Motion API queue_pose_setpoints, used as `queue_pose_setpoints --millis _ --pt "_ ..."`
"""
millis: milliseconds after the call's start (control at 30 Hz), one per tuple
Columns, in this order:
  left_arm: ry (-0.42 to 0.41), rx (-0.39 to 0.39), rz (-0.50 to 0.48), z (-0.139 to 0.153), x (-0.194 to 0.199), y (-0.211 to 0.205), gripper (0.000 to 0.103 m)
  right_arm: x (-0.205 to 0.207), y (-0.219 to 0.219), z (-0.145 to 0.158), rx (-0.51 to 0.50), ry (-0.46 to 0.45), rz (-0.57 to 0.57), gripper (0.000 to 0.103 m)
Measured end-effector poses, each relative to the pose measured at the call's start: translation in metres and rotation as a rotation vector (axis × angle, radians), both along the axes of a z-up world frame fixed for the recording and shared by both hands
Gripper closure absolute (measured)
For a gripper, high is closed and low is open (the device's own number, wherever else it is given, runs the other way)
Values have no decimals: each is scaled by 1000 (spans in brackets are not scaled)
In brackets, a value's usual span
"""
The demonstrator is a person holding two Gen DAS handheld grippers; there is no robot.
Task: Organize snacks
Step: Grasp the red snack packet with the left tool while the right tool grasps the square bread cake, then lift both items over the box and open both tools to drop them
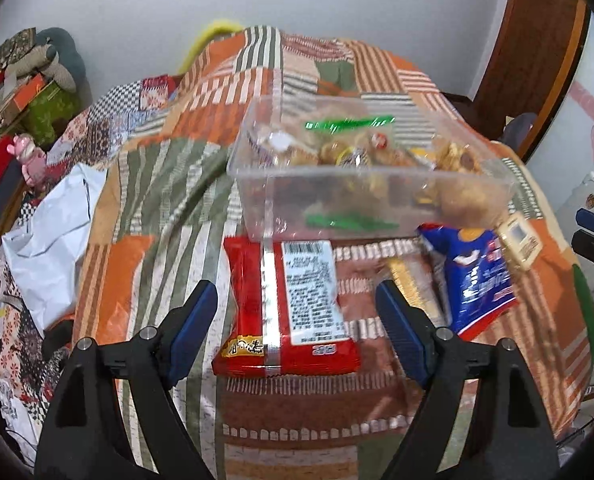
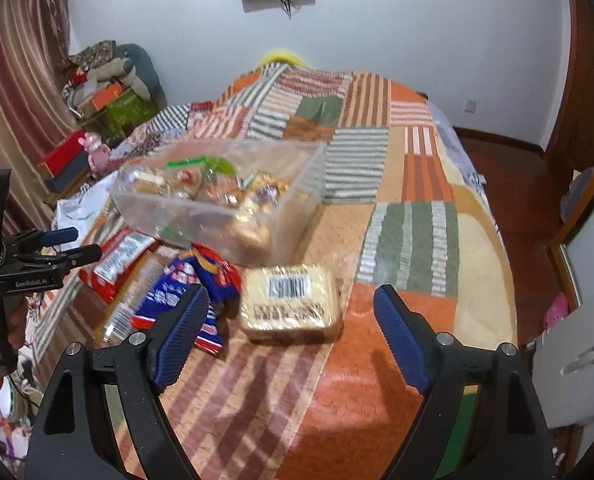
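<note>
A clear plastic box (image 1: 257, 184) with several wrapped snacks in it stands on the patchwork bedspread; it also shows in the right wrist view (image 2: 297, 208). In front of it lie a red packet (image 1: 289, 304), a blue packet (image 1: 481, 280) and a clear-wrapped biscuit pack (image 1: 409, 284). My left gripper (image 1: 297, 308) is open and empty, its fingers on either side of the red packet, above it. My right gripper (image 2: 291, 316) is open and empty, just above a beige wrapped packet (image 2: 291, 304). The blue packet (image 2: 185, 288) and red packet (image 2: 117, 260) lie to its left.
White plastic bag (image 1: 53, 240) on the bed's left side. Boxes and a pink toy (image 1: 29, 156) stand beyond the left edge. The left gripper (image 2: 57, 244) shows at the left of the right wrist view. The bedspread (image 2: 409, 224) stretches right of the box.
</note>
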State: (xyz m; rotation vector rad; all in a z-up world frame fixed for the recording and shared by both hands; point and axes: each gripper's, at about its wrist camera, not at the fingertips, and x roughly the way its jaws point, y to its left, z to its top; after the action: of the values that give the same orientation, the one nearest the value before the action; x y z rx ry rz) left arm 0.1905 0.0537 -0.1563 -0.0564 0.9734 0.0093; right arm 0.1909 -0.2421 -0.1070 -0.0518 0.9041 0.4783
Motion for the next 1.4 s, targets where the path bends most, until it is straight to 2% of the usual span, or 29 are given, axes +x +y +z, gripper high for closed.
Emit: queue_pose_setpoints --millis 300,467,533,667,733,800,1100,1233,1400 --pt "91 -36 15 -41 15 11 22 13 14 -33 -17 82 26 20" --pt "124 -53 6 -57 23 12 21 23 15 -48 -14 129 19 20" --pt "113 -64 11 -60 26 14 21 25 15 -52 -14 139 13 20" --pt "94 -82 12 -62 28 15 21 24 15 -56 3 137 5 20" --pt "71 -77 7 -62 26 15 29 23 14 -54 0 130 4 21" --pt "62 -80 -1 -61 25 15 30 22 15 -53 -3 122 4 24" --pt "56 -89 -1 -55 12 18 31 18 17 -46 -12 102 12 27" --pt "34 -89 1 -45 2 20 31 15 14 -38 -21 79 13 27" --pt "-1 -53 -13 -28 -10 17 31 10 10 -23 -2 47 4 27"
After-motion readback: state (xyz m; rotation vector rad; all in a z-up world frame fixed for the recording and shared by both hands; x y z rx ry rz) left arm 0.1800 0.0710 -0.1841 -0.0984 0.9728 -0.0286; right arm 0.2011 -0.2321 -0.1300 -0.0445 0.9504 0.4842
